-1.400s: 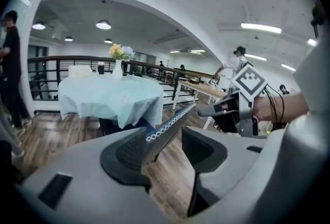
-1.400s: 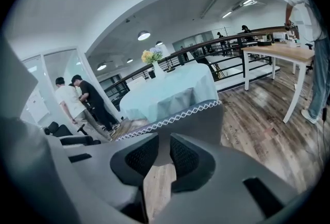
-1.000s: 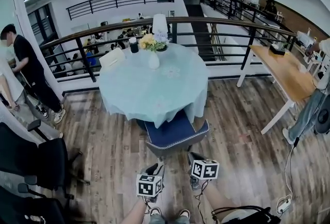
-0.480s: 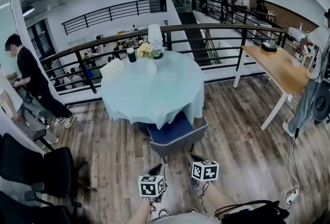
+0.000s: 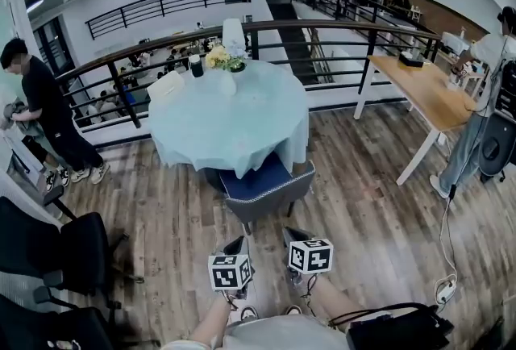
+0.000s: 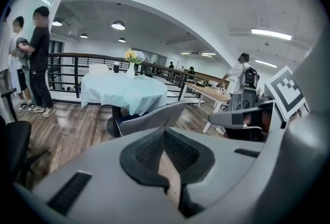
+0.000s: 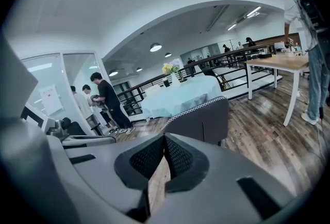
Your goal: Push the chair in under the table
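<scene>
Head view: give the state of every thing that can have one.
chair: upright, seat partly under the table, backrest outside it.
table: covered by a light blue cloth.
vase: upright on the table, flowers in it.
left gripper: shut, empty, clear of the chair.
right gripper: shut, empty, clear of the chair.

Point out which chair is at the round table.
The grey chair with the blue seat, its front under the cloth of the round table. The black office chairs stand at the left, away from it.
</scene>
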`<state>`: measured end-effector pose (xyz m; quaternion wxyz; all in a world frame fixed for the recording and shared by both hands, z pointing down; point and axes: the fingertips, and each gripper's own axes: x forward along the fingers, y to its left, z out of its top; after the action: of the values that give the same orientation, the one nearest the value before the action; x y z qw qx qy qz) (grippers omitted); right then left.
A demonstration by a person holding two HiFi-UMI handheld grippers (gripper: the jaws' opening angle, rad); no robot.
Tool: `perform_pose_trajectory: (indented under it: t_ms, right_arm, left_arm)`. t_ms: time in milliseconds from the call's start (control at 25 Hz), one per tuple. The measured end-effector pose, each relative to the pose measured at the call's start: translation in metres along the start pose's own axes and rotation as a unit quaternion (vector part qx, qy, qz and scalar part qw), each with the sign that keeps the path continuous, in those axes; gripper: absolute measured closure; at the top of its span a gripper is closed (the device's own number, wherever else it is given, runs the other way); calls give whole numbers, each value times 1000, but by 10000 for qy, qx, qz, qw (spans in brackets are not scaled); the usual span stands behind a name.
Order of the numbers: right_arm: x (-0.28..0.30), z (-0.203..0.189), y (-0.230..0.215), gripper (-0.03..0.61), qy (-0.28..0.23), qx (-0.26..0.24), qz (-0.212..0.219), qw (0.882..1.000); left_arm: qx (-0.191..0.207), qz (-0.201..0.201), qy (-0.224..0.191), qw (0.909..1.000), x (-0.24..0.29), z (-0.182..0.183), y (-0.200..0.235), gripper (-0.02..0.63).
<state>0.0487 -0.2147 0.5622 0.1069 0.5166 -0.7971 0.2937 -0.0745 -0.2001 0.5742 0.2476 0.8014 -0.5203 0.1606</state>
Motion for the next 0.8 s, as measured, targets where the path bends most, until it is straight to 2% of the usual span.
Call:
perform_pose_trajectory:
  t_ms: [240,800]
  right_arm:
    - [-9,-5,4,561,90,-252,-141,9995]
    - [-13,-10,2,561,107,-174,-230,9995]
  left_arm:
    - [-93,-55,-16,9999,-4,1,-6,609]
    - [-150,85,38,9998,-7,-9,0,609]
